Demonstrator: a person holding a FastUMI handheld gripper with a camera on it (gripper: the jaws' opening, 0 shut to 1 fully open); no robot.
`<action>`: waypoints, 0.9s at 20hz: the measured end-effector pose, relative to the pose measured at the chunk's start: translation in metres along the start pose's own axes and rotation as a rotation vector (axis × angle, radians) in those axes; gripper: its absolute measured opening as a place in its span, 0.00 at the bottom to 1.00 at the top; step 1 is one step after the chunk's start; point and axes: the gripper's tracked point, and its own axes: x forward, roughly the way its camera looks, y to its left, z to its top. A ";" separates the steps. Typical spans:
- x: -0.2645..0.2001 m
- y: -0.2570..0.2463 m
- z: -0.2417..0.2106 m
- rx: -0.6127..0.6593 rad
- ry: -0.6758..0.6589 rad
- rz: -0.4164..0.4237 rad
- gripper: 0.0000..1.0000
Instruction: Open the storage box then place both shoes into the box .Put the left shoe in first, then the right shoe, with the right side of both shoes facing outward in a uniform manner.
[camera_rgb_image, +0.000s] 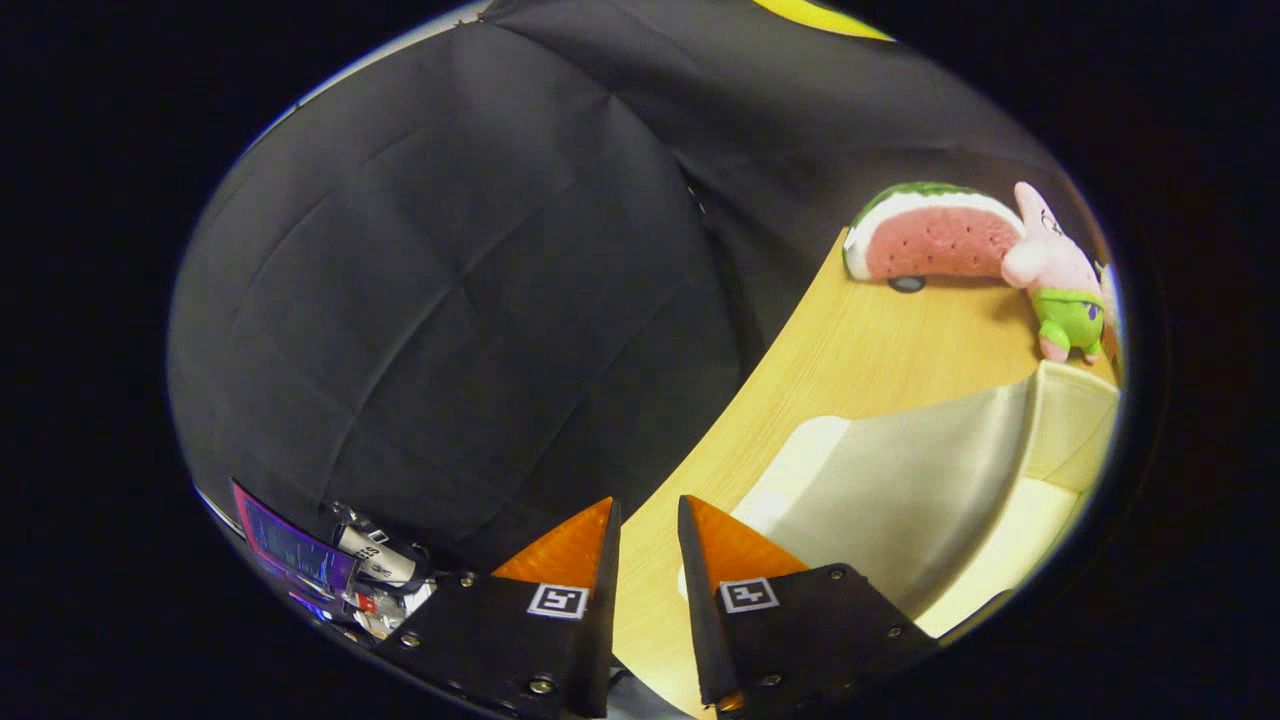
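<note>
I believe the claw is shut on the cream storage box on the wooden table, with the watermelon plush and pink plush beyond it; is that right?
Not quite: in the gripper view the claw is open and holds nothing, its fingers apart over the table edge beside the cream storage box. The rest holds: the watermelon plush and pink plush lie beyond the box on the wooden table.
</note>
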 end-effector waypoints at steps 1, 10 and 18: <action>-0.016 -0.005 0.006 -0.024 -0.027 -0.008 0.34; -0.142 -0.062 0.007 -0.026 -0.154 -0.112 0.34; -0.254 -0.156 -0.023 -0.003 -0.239 -0.277 0.34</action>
